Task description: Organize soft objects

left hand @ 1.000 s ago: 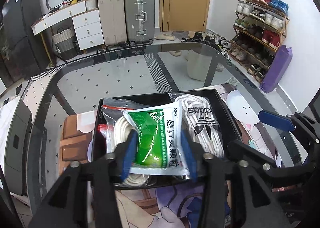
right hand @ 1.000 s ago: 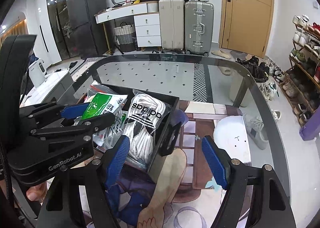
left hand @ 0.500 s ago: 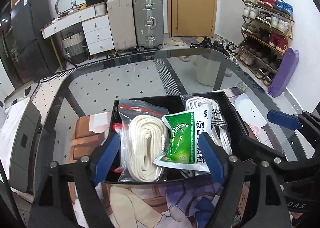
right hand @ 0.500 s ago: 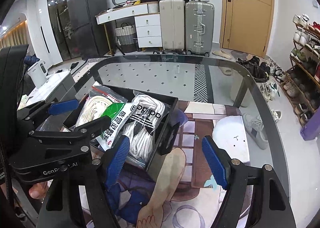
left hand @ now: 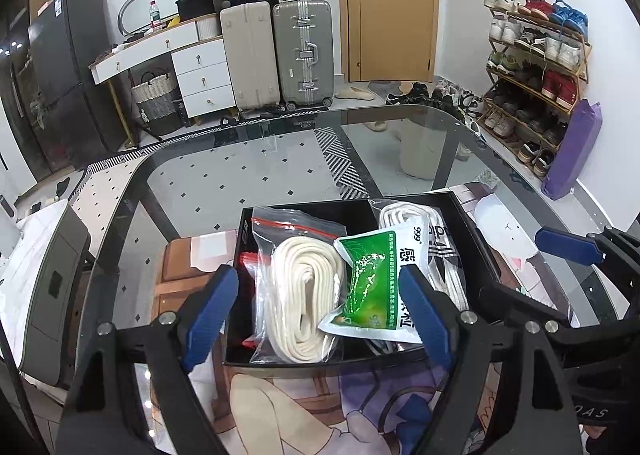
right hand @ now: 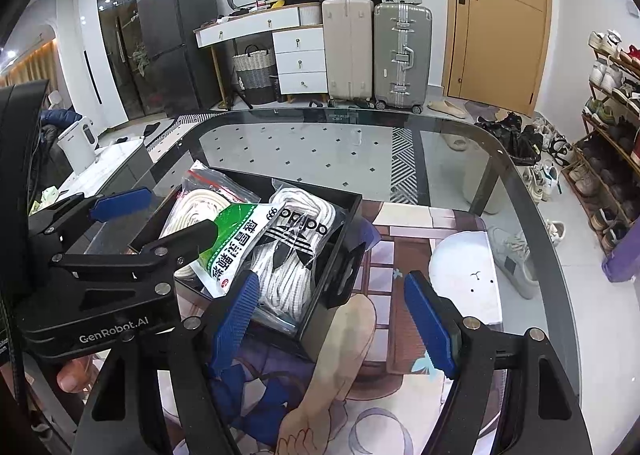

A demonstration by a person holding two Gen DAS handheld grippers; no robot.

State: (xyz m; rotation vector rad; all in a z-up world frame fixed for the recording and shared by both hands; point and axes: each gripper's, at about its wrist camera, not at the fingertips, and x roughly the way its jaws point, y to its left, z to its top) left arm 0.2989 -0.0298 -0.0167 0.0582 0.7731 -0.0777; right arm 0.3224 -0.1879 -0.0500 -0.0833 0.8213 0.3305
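A black box (left hand: 468,223) stands on a glass table. In it lie a clear zip bag of cream cord (left hand: 300,291), a bag of white Adidas laces (left hand: 448,267), and a green-and-white medicine packet (left hand: 376,287) resting across both. My left gripper (left hand: 320,315) is open and empty, just above the box's near edge. My right gripper (right hand: 332,319) is open and empty, to the right of the box (right hand: 340,255). The packet (right hand: 236,239) and laces (right hand: 296,251) also show in the right wrist view.
A printed mat (right hand: 400,375) covers the near part of the glass table (left hand: 280,159). A shoe rack (left hand: 536,67) stands at the right wall. Suitcases (left hand: 304,51) and a white drawer unit (left hand: 200,75) stand beyond the table.
My left gripper opened and let go of the green packet, which now lies in the box across the two bags. The gripper drew back toward me. The right gripper stayed put.
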